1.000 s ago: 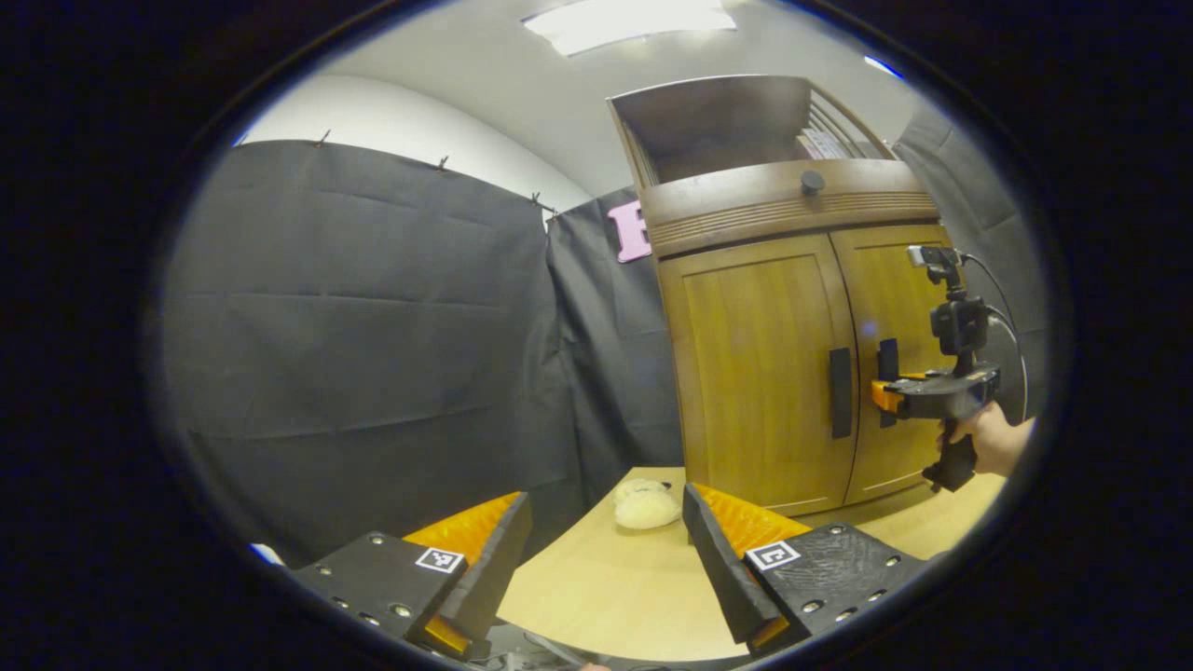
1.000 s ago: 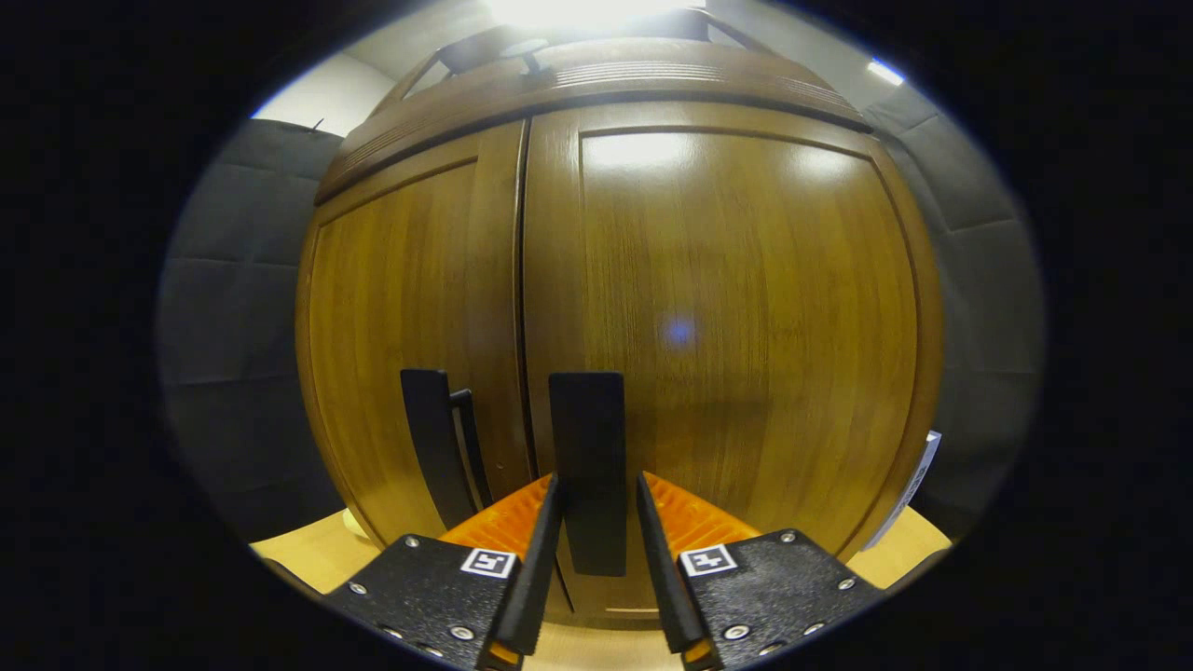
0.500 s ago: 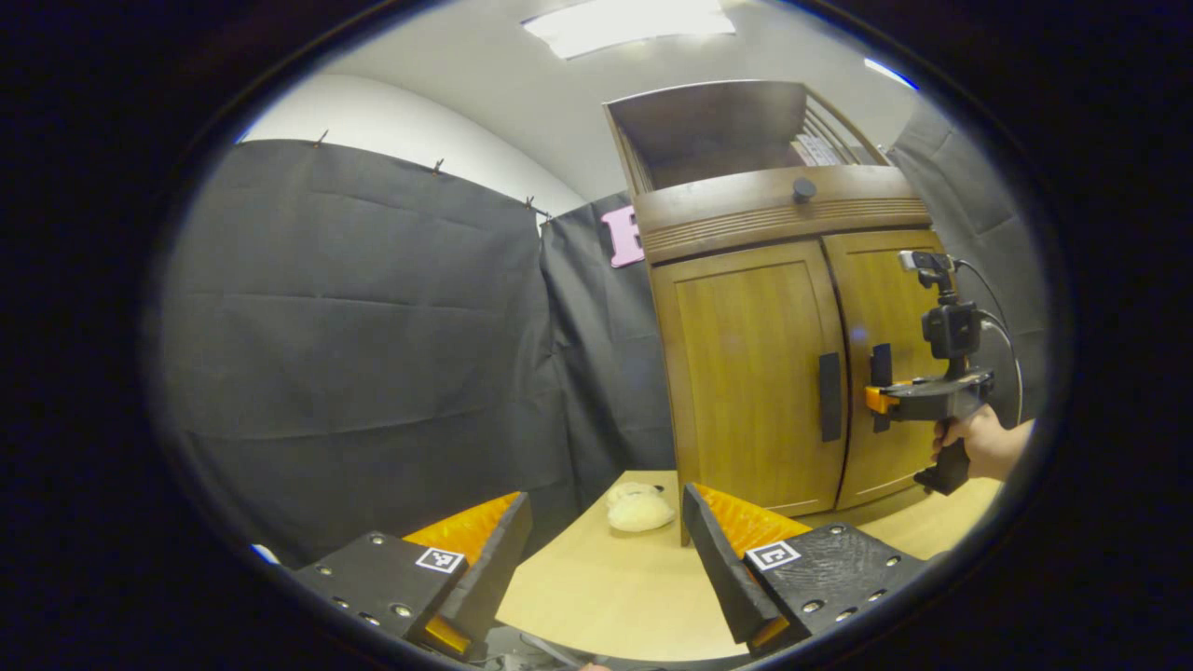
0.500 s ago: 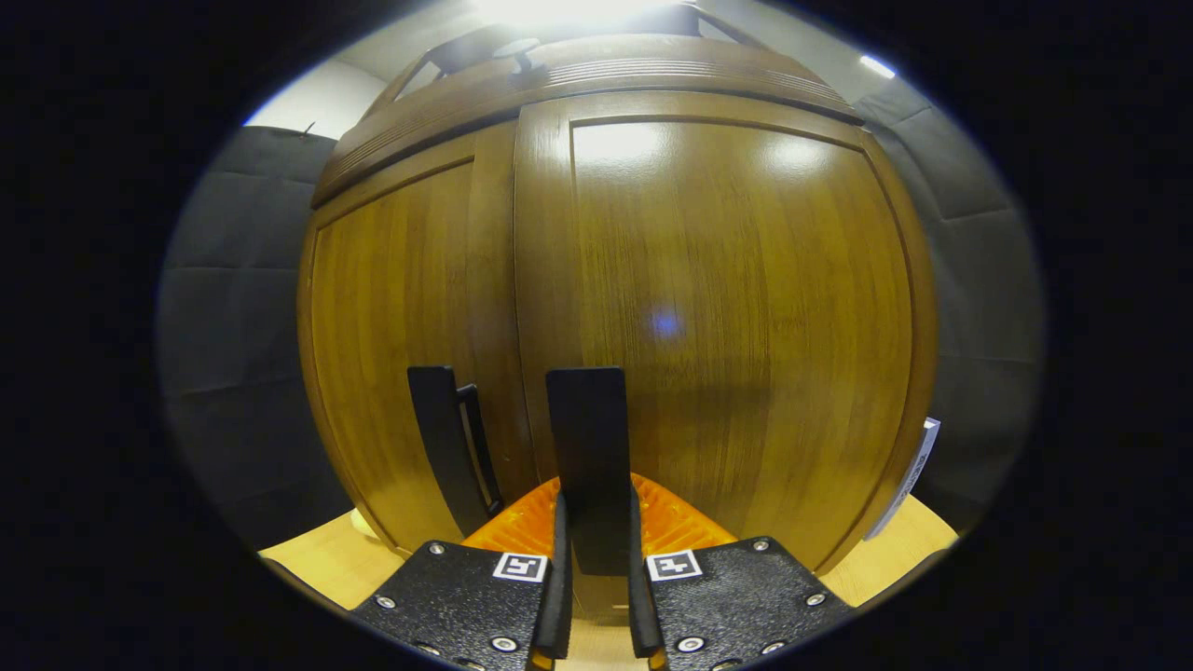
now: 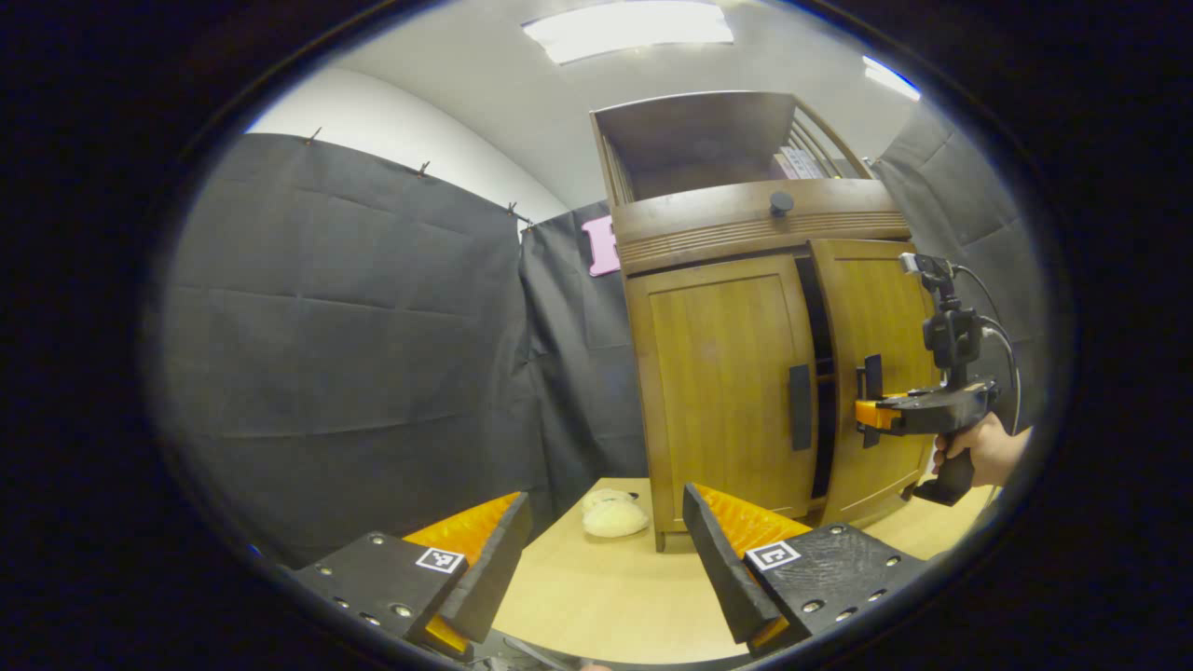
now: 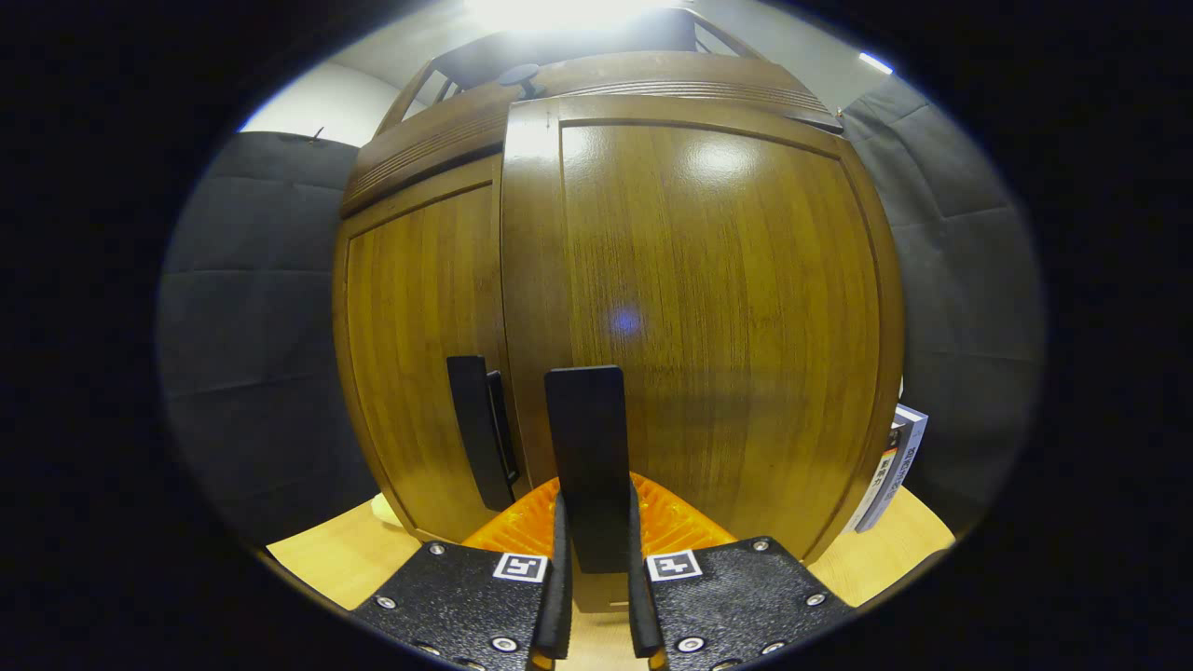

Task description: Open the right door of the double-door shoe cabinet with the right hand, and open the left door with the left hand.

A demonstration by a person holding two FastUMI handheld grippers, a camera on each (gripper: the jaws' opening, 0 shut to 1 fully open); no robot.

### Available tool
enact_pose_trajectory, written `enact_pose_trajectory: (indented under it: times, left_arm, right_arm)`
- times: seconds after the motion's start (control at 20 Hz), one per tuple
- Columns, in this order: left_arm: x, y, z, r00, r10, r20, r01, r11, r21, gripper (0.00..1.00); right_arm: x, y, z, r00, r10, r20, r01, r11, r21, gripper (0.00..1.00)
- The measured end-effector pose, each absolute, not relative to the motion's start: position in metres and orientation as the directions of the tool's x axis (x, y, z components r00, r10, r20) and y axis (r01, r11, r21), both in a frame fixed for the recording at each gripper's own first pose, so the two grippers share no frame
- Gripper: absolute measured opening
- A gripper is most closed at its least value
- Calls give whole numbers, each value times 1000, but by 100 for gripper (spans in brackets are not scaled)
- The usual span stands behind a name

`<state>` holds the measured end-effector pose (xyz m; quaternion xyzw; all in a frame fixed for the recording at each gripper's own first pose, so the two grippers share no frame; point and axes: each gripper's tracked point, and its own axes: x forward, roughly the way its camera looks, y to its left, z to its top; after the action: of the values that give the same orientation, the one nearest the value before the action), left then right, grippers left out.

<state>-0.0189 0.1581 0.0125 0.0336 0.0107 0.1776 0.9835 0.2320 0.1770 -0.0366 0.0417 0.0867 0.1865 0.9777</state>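
Cabinet [image 5: 736, 373] standing on the wooden table [image 5: 596, 596], its two doors meeting at a vertical seam. The right gripper [image 6: 594, 596] has its fingers pressed against both sides of the right door handle [image 6: 585, 457], a black bar whose long axis runs upright; the handle rises straight ahead between the jaws. In the left gripper view the same tool appears farther off, held by a hand [image 5: 979, 447] at the right door [image 5: 871, 373], which stands ajar, with a dark gap showing between it and the left door [image 5: 722, 382].

The left gripper [image 5: 606, 559] hangs well back over the table with its jaws spread wide and nothing between them. The left door handle [image 5: 800, 407], also an upright black bar, lies ahead and to the right of those jaws, just beside the seam; the left gripper is judged the one that must travel to it once the right door is clear.

Compared with a second ago, the right jaws, then apart around the handle, have closed onto it, and the right door, then flush with its neighbour, has swung outward. A pale soft object [image 5: 610, 514] lies on the table by the cabinet's foot.
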Motion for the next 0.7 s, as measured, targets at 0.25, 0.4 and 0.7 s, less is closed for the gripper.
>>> enact_pose_trajectory:
  times: [0.25, 0.4, 0.7]
  left_arm:
    - [-17, 153, 13, 951, 308, -6, -307, 950, 64, 93]
    - [-15, 150, 14, 960, 281, 2, -280, 958, 65, 93]
    - [-10, 142, 12, 974, 224, 12, -225, 973, 56, 93]
  right_arm:
    - [207, 160, -34, 912, 375, -166, -360, 926, 115, 25]
    - [192, 149, -34, 912, 372, -175, -357, 927, 113, 25]
    - [168, 122, -33, 913, 358, -195, -342, 933, 109, 24]
